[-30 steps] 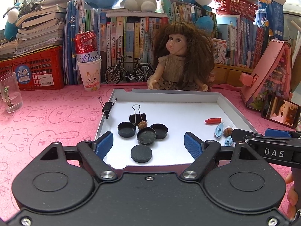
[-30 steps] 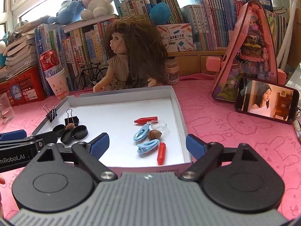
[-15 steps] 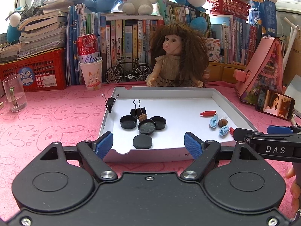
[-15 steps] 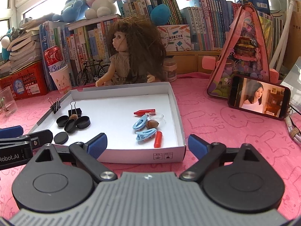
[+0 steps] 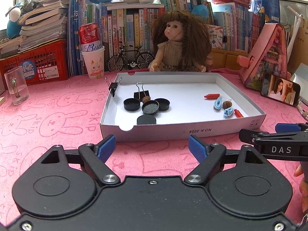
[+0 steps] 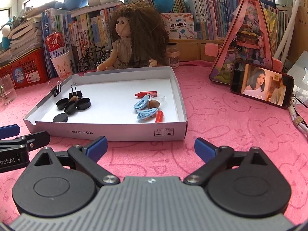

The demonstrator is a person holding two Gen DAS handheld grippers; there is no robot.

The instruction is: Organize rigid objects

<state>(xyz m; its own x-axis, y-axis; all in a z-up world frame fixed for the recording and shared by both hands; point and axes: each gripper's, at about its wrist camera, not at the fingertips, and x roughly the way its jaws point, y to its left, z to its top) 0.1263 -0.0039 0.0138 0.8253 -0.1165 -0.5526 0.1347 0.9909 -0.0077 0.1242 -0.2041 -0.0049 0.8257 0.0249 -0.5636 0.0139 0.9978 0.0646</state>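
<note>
A shallow white box (image 5: pixel 182 130) (image 6: pixel 107 132) lies on the pink cloth. On its left side are several black round caps (image 5: pixel 147 106) (image 6: pixel 73 105), a nut and a black binder clip (image 5: pixel 141 94); another binder clip (image 5: pixel 113 87) grips its left wall. On its right side are two blue hair clips (image 6: pixel 143 108), a nut (image 6: pixel 153 103) and two red crayons (image 6: pixel 159 116). My left gripper (image 5: pixel 152 149) is open and empty in front of the box. My right gripper (image 6: pixel 151 150) is open and empty in front of the box's right corner.
A doll (image 5: pixel 179 44) sits behind the box, with a toy bicycle (image 5: pixel 130 58), a paper cup holding a can (image 5: pixel 93 57), a red crate (image 5: pixel 36 63) and books. A glass mug (image 5: pixel 16 87) stands left. A phone (image 6: pixel 261 84) and a pink toy house (image 6: pixel 248 40) stand right.
Both grippers have drawn back from over the box toward me; they now hover over the pink cloth in front of it. Both stay open and empty.
</note>
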